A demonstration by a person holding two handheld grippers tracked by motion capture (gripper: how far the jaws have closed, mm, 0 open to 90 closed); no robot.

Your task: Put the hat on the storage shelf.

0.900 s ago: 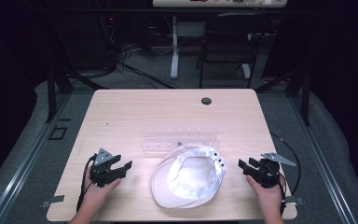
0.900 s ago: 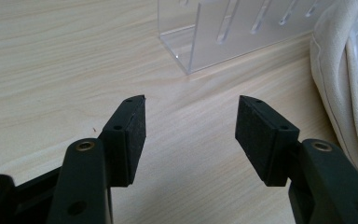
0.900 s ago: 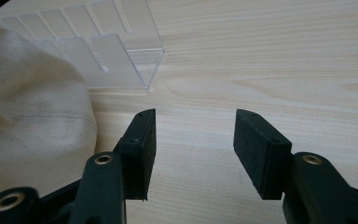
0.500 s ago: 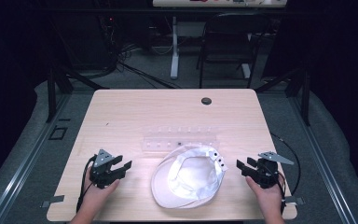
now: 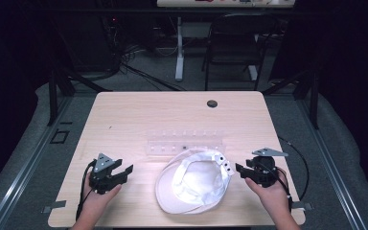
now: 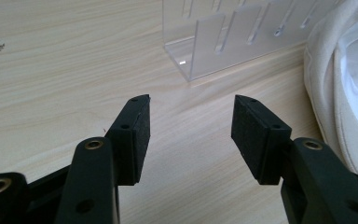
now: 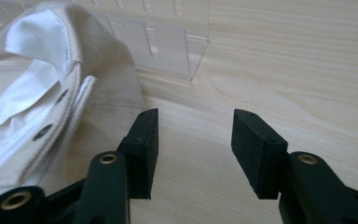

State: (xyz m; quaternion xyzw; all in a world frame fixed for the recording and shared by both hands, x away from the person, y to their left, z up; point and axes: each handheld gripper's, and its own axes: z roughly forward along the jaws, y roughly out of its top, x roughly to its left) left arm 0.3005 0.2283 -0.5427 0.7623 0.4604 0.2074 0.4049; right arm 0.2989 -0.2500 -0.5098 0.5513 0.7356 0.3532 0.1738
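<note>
Work on the white cap (image 5: 194,179) is looking barely begun, as I judge it: the cap is lying untouched, upside down near the front edge of the wooden table (image 5: 139,115), between the two grippers and just in front of a clear acrylic rack (image 5: 184,142). The left gripper (image 5: 124,171) is sitting wide open and empty, well apart from the cap's side. The right gripper (image 5: 239,168) is also gaping wide, holding nothing, just beside the strap end. The cap is showing its pale lining and a snap strap (image 7: 51,126) with dark holes, its cream fabric looking soft and slightly rumpled. Grasping and everything after is remaining.
</note>
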